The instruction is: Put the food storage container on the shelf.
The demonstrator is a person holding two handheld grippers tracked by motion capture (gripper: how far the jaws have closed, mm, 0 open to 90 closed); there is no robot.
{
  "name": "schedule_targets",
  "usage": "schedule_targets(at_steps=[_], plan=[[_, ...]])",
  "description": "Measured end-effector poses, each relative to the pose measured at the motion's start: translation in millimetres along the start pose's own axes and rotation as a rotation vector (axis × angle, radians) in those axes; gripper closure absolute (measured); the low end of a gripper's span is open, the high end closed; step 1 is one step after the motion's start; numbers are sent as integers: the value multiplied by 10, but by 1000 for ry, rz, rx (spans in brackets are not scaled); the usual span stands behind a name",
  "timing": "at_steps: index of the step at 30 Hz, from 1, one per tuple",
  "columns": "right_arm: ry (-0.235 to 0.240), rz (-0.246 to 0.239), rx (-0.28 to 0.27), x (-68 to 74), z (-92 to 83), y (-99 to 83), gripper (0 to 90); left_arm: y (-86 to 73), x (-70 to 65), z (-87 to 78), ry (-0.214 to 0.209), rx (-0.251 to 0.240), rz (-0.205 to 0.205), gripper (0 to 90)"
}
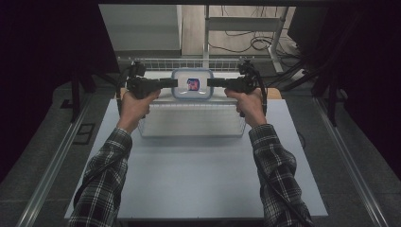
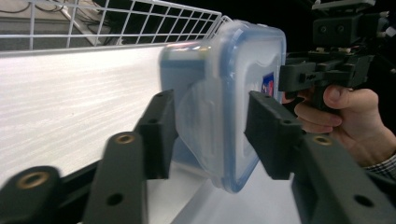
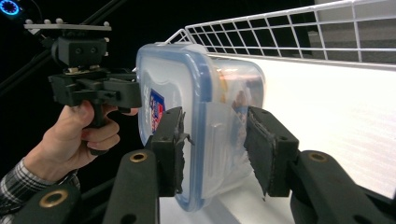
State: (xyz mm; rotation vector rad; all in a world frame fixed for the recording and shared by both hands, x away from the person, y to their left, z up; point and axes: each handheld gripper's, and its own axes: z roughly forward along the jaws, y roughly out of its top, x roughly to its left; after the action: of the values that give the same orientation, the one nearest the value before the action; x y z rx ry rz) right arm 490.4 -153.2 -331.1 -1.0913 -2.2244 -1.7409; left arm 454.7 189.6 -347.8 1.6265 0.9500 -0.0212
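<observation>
A clear plastic food container (image 1: 192,84) with a blue-rimmed lid and a red-and-blue sticker hangs between my two grippers, above the far part of a white bin. My left gripper (image 1: 176,83) is shut on its left end and my right gripper (image 1: 208,82) on its right end. In the left gripper view the container (image 2: 224,93) sits between the pads of the left gripper (image 2: 205,126), which clamp lid and base over a side latch. The right gripper view shows the container (image 3: 187,93) clamped the same way by the right gripper (image 3: 212,140). Something orange is dimly visible inside.
A white ribbed bin (image 1: 191,125) stands on the grey table (image 1: 198,179) under my hands. A wire basket rim (image 1: 189,62) runs along behind it. Dark curtains flank the table, and cables lie on the floor (image 1: 246,40) beyond.
</observation>
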Motion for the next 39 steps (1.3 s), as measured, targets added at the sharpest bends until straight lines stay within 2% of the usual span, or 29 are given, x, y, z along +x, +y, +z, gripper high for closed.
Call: schedule_targets(at_steps=[5, 8, 10, 13, 15, 18, 22, 24, 26, 29, 31, 33, 35, 39], plan=[[-18, -6, 4, 12, 16, 5, 561, 19, -11, 32, 19, 17, 13, 502], [-64, -33, 2, 27, 9, 19, 569, 17, -6, 36, 18, 23, 8, 501], [-90, -51, 19, 42, 19, 16, 569, 16, -3, 42, 27, 22, 6, 488], [-110, -58, 37, 45, 43, -6, 555, 37, -8, 39, 74, 31, 26, 486], [-105, -36, 22, 29, 33, -10, 590, 57, -7, 39, 87, 40, 24, 474], [-105, -40, 17, 33, 22, -3, 594, 89, -31, 48, 129, 42, 46, 460], [-139, -66, 17, 83, 22, 19, 596, 104, -55, 63, 160, 35, 56, 453], [-174, -82, 8, 113, 28, 27, 592, 105, -63, 67, 173, 29, 57, 453], [-198, -103, 6, 143, 35, 28, 586, 97, -97, 69, 202, 21, 90, 444], [-230, -140, -2, 186, 25, 15, 518, 72, -137, 53, 245, 3, 141, 380], [-221, -150, -11, 204, 8, 0, 442, 48, -155, 36, 245, -8, 170, 310], [-211, -170, -6, 214, 4, -22, 347, 22, -175, 28, 255, 5, 198, 241], [-227, -195, -6, 228, 8, -50, 258, -11, -200, 27, 259, 11, 215, 173], [-260, -236, -2, 271, 29, -119, 114, -89, -249, 26, 254, 20, 246, 101]])
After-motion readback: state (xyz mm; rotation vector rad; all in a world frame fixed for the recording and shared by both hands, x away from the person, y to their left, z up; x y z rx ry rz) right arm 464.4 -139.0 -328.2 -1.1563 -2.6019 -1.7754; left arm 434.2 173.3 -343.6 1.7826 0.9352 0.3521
